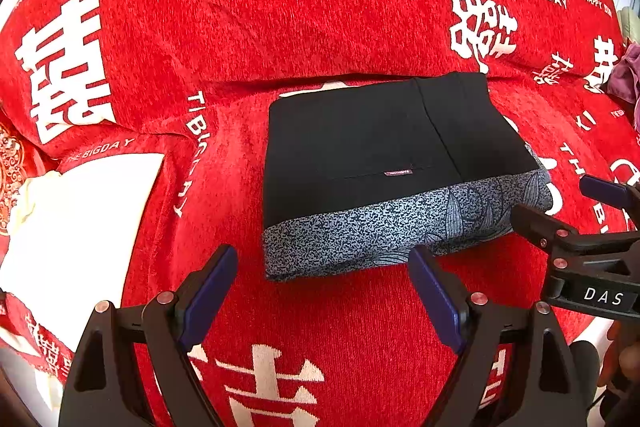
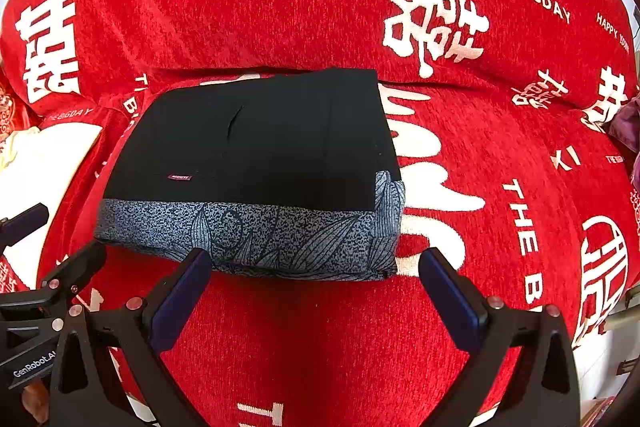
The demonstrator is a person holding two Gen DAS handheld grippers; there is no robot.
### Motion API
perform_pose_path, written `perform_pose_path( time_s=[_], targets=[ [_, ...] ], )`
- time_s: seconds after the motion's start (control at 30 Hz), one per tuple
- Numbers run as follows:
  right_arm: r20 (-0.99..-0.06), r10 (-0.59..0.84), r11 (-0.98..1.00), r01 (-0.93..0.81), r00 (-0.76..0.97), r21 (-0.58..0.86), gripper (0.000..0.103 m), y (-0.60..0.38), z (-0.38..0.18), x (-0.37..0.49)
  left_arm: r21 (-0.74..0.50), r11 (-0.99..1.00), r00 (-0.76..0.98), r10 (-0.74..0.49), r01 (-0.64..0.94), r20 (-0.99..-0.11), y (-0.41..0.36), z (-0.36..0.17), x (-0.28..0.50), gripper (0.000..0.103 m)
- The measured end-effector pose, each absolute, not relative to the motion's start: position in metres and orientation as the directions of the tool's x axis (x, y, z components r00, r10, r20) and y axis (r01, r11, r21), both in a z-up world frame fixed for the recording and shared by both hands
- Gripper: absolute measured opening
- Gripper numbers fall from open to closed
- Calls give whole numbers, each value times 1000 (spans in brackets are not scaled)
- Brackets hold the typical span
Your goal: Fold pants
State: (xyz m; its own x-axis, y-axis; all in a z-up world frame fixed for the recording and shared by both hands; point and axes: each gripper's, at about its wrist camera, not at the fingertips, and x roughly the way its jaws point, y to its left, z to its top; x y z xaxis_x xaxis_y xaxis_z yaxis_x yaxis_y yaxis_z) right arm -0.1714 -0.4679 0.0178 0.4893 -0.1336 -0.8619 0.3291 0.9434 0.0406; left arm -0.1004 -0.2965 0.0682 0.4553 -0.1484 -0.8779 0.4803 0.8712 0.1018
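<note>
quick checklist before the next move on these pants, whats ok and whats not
1. Left gripper open and holding nothing: ok.
2. Right gripper open and holding nothing: ok.
3. Folded pants lie as one compact rectangle on the red blanket: ok.
4. Patterned grey band faces both grippers, unobstructed: ok.
5. Edges aligned: the band sticks out past the black layer at the right corner: not ok.
6. Layers underneath lie smooth: cannot tell.

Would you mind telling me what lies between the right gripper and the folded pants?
Only bare red cover separates the right gripper from the folded pants; the right wrist view shows it.
</note>
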Motion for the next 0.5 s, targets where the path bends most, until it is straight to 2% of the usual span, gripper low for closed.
perform_pose_path(
  time_s=[0.3, 0.5],
  targets=[
    [-866, -135, 946, 323, 482, 32, 103, -469, 15, -169, 107, 875, 457, -139, 472, -878, -297, 67, -99, 88],
    [-870, -141, 948, 319, 473, 20, 103, -466, 11, -169, 51, 889, 412, -160, 455, -897, -293, 61, -95, 88]
  ],
)
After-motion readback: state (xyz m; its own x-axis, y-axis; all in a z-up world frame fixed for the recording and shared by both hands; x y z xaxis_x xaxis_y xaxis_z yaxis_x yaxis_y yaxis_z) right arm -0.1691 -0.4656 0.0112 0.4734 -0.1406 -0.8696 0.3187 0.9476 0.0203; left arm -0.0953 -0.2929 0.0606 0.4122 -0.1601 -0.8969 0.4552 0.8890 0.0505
